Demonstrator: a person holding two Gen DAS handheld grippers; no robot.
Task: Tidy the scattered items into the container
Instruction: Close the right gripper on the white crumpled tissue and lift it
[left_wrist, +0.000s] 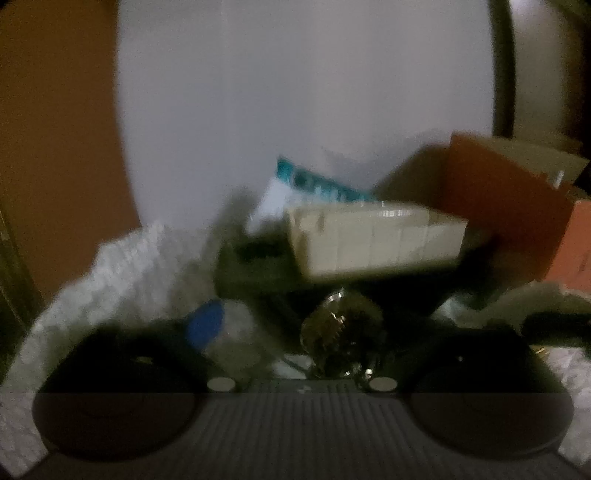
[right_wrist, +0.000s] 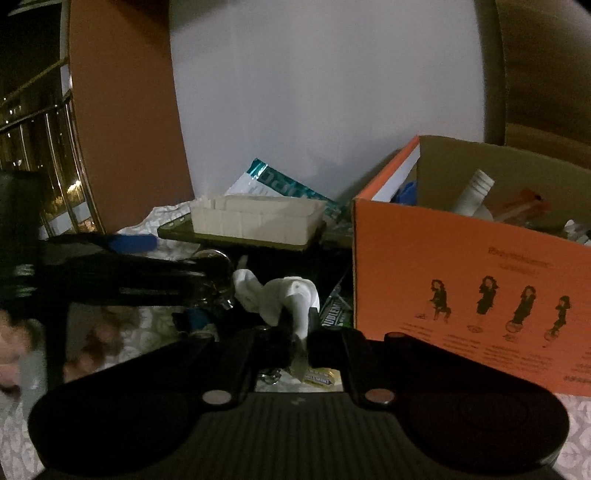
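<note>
Pinching white cloth (right_wrist: 295, 295), right gripper (right_wrist: 297, 332), seemingly closed, beside orange box (right_wrist: 461, 266)

A white patterned cloth (right_wrist: 155, 334) covers the tabletop; the orange box (right_wrist: 469, 295) stands at right, gum packs (right_wrist: 334, 314) beside it.

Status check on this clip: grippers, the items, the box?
Right gripper shut on white cloth, beside orange box. Left gripper blurred, state unclear. Box already holds items; gum pack lies at its base.
</note>
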